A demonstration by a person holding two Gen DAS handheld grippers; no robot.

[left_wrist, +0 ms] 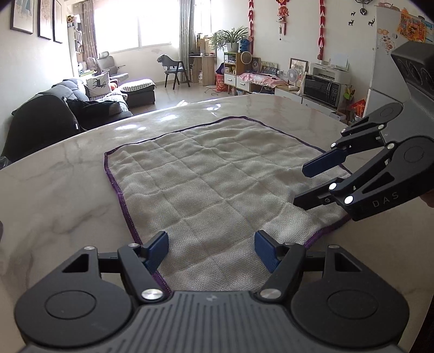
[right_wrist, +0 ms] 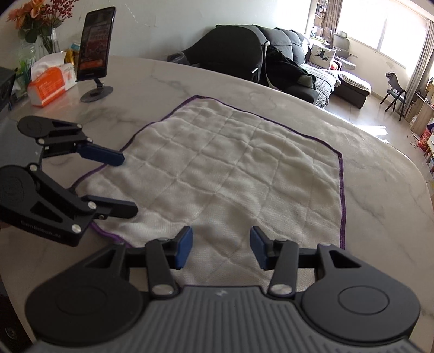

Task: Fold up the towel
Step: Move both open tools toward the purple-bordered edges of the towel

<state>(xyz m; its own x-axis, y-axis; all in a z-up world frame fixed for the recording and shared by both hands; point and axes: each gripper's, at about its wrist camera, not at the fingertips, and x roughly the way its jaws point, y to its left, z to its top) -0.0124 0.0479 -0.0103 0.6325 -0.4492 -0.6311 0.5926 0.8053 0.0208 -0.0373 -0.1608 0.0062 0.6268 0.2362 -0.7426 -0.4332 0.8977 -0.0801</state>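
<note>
A white quilted towel (left_wrist: 211, 179) with a purple hem lies flat and unfolded on the marble table (left_wrist: 54, 195); it also shows in the right wrist view (right_wrist: 230, 173). My left gripper (left_wrist: 211, 251) is open, low over the towel's near edge, holding nothing; it shows in the right wrist view (right_wrist: 130, 184) at the towel's left corner. My right gripper (right_wrist: 221, 247) is open over the near edge, empty; it shows in the left wrist view (left_wrist: 301, 187) above the towel's right corner.
A phone on a round stand (right_wrist: 93, 54), a tissue box (right_wrist: 50, 81) and a vase of flowers (right_wrist: 38, 24) stand at the table's far left in the right wrist view. A dark sofa (left_wrist: 81, 103) lies beyond the table's far edge.
</note>
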